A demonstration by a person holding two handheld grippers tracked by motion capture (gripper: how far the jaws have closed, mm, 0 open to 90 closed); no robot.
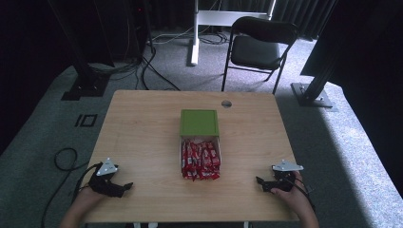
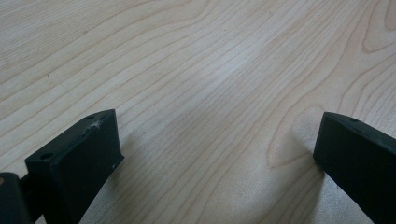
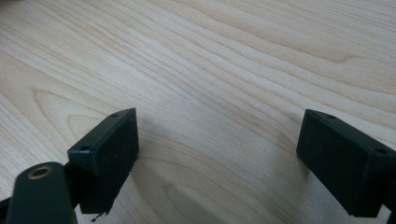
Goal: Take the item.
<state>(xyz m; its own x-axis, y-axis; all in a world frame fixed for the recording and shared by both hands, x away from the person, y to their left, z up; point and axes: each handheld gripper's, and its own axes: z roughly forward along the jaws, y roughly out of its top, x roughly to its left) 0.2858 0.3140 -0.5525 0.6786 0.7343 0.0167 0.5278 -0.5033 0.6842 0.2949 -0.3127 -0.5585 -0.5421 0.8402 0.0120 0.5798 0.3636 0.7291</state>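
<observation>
My table is pale wood with brown wavy grain lines. The box lid is olive green, and the packets under it are red with white marks. My left gripper and my right gripper are black, each with a grey plate on top.

Table: one, light wood.
Box: one, white, open.
Lid: one, green, at the far end of the box.
Packets: red, heaped in the box; too many overlap to count.
Grippers: two, the left gripper and the right gripper.
Jaws: two black ones on each gripper.
Hands: two, one on each gripper.
Chair: one, black, beyond the table.
Hole: one, round, near the table's far edge.
</observation>
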